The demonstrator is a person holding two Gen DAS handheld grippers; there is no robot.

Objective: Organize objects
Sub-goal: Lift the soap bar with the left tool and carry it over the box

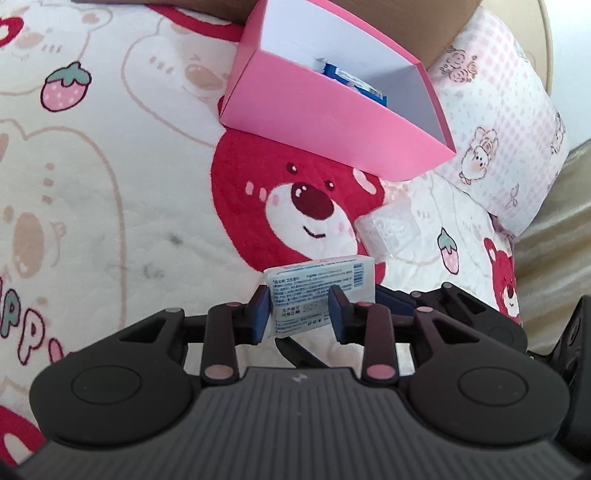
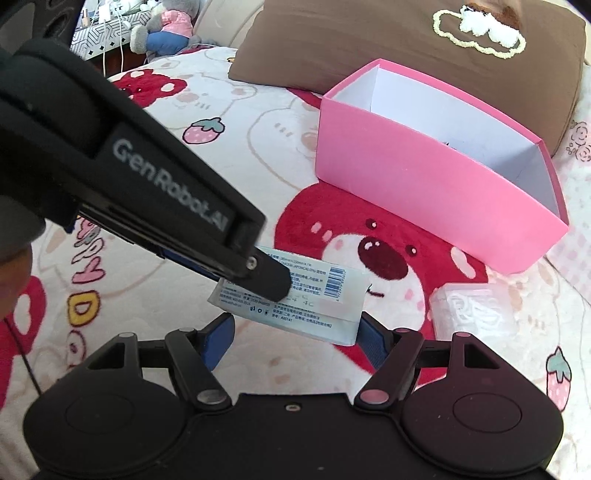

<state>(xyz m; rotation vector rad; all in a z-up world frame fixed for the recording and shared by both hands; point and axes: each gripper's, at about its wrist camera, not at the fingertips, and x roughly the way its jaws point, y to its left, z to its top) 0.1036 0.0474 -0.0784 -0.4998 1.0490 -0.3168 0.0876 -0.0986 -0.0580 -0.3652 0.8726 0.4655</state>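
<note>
A white packet (image 1: 317,288) with blue print and a barcode hangs above the bedspread. My left gripper (image 1: 297,312) is shut on its two flat faces. In the right wrist view the left gripper (image 2: 267,282) comes in from the upper left and pinches the packet (image 2: 314,295). My right gripper (image 2: 295,334) stands wide, its blue pads touching the packet's two short ends. A pink box (image 1: 332,110) with white inner walls sits beyond, with a blue packet (image 1: 354,79) inside it. The box (image 2: 424,184) is open at the top.
A clear plastic packet (image 2: 472,310) lies on the bear-print bedspread (image 1: 110,184) just right of the grippers. A brown pillow (image 2: 406,48) is behind the box, and a pink checked pillow (image 1: 498,129) is to its right. A plush toy (image 2: 162,26) sits far back left.
</note>
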